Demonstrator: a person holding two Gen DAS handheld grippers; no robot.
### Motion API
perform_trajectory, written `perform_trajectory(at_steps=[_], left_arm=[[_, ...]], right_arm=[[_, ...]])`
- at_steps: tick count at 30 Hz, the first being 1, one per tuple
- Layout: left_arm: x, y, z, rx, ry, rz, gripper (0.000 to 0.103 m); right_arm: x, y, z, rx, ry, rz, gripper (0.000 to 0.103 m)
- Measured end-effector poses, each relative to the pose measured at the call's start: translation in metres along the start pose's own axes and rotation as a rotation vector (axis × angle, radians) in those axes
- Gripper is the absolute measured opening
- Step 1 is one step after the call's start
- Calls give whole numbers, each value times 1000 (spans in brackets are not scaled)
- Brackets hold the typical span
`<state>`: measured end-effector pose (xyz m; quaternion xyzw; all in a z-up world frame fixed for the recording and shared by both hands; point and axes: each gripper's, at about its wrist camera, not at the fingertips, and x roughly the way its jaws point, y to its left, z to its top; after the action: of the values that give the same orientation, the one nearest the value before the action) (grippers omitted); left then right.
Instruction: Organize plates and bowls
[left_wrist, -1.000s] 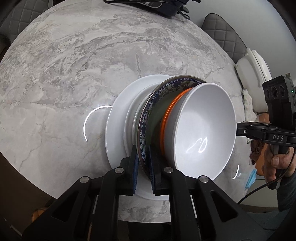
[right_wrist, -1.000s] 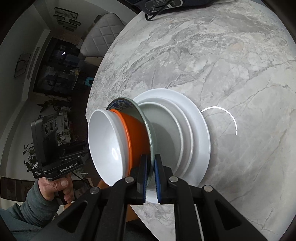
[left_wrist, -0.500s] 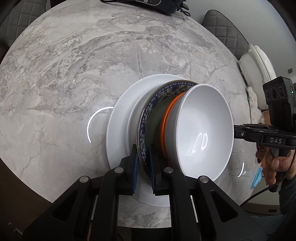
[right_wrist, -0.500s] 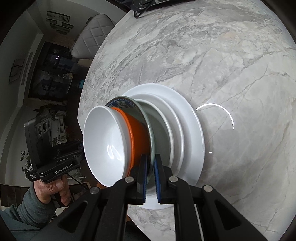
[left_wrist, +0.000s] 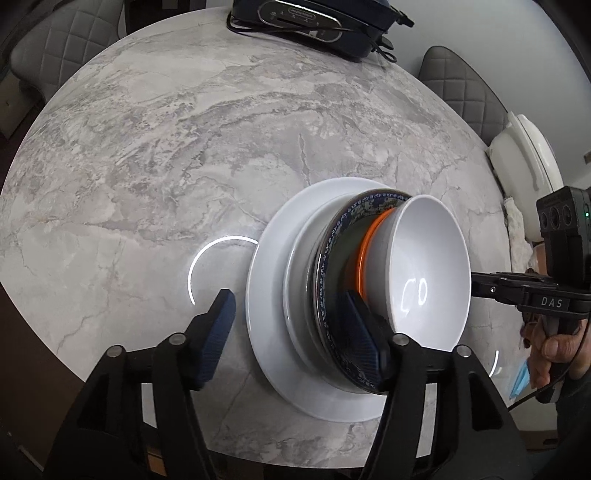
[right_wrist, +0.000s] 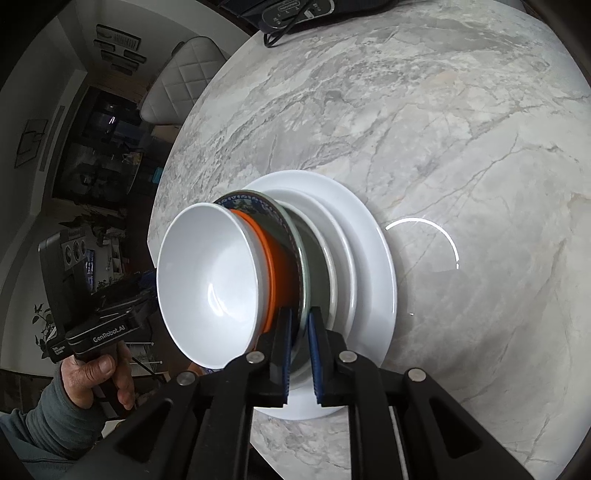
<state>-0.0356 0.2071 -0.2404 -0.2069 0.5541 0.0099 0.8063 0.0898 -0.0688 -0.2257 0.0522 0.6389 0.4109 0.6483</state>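
Left gripper (left_wrist: 291, 332), clamped on the blue plate (left_wrist: 325, 295) earlier, is opening, pads off its rim.
Right gripper (right_wrist: 299, 354) grips that rim; stack sits on white plates (right_wrist: 373, 258) mid-table (right_wrist: 443, 129); orange bowl (right_wrist: 275, 266) mostly hidden by white bowl (right_wrist: 210, 280).

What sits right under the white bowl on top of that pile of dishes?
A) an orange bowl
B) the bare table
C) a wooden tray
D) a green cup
A: the white bowl is nested in an orange bowl, whose rim and side show just beneath it, above the blue-patterned plate.
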Motion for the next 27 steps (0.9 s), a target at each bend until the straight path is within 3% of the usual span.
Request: perform_trajectory(at_steps=[3, 4, 5, 6, 8, 10, 15, 18, 20, 24, 27], left_arm=[[-23, 2, -4, -26, -57, -9, 77], [-31, 1, -6, -29, -81, -7, 79], [-40, 0, -8, -37, -103, -1, 88], [-48, -1, -10, -50, -125, 8, 99], [-64, -6, -18, -72, -157, 11, 103], [-76, -18, -25, -72, -174, 46, 103], [-94, -62, -53, -99, -166, 41, 103], [-99, -102, -68, -43, -157, 128, 103], [-110, -120, -77, -41, -204, 137, 103], [-147, -153, -94, -31, -363, 269, 103], [-177, -167, -106, -98, -464, 314, 102]], right_arm=[[-11, 1, -3, -3, -30, -23, 28], [-17, 1, -5, -2, -44, -26, 42], [-24, 2, -7, -1, -63, -31, 57], [-32, 3, -10, 0, -88, -38, 65], [-52, 7, -18, 6, -142, -67, 93], [-72, 14, -27, -2, -214, -104, 103], [-110, 40, -51, -87, -323, -203, 103], [-127, 50, -64, -130, -361, -195, 103], [-136, 54, -70, -159, -380, -178, 103], [-154, 57, -83, -203, -422, -135, 103], [-172, 58, -90, -232, -463, -112, 103]])
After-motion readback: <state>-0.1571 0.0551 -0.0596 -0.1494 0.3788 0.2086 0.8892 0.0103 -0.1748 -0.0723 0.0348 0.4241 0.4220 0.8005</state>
